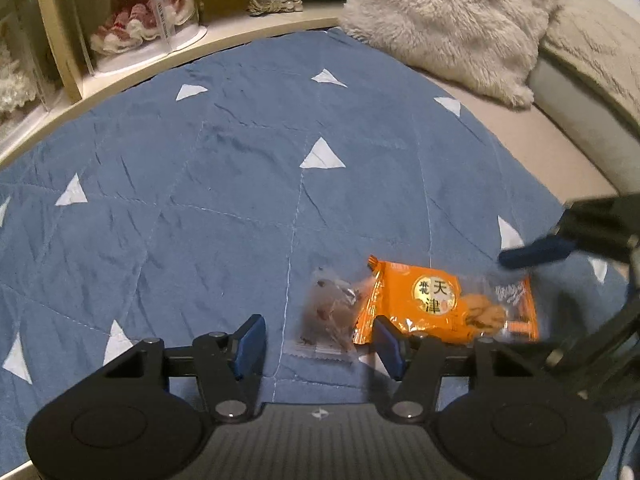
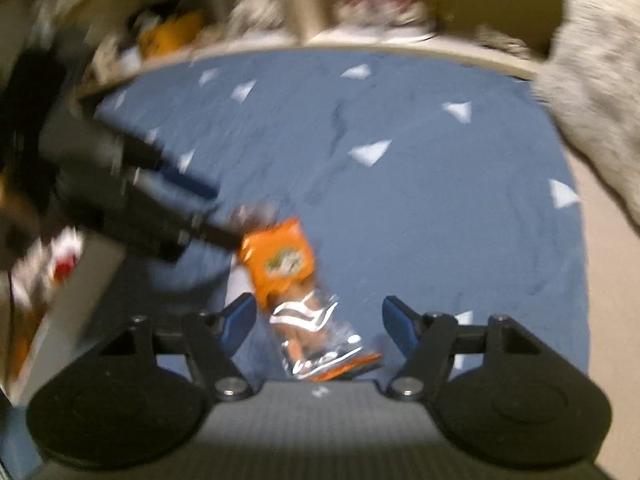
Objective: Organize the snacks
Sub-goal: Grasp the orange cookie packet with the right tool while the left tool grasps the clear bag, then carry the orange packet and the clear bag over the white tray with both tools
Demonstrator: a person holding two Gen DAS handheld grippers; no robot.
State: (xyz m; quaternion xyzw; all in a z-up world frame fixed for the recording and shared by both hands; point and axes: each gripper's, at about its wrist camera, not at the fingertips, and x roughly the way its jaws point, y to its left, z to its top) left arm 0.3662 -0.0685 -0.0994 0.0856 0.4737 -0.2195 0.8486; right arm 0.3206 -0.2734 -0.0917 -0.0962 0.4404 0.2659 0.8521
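My left gripper (image 1: 320, 344) straddles the clear snack packet (image 1: 326, 316) without pinching, my right gripper (image 2: 316, 324) gapes over the orange packet (image 2: 280, 260) on the blue quilt (image 1: 200, 200).

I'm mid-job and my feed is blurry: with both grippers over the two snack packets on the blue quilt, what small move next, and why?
Probably close the left gripper on the small clear packet of dark snack. It lies between the open blue fingers, apart from both pads. The orange foil packet overlaps its edge, so close gently.

Two snack packets (image 1: 448, 304) (image 1: 326, 312) lie side by side on the quilt (image 1: 200, 184); shelf (image 1: 168, 64) behind it, fluffy cushion (image 1: 452, 16) at its far right.
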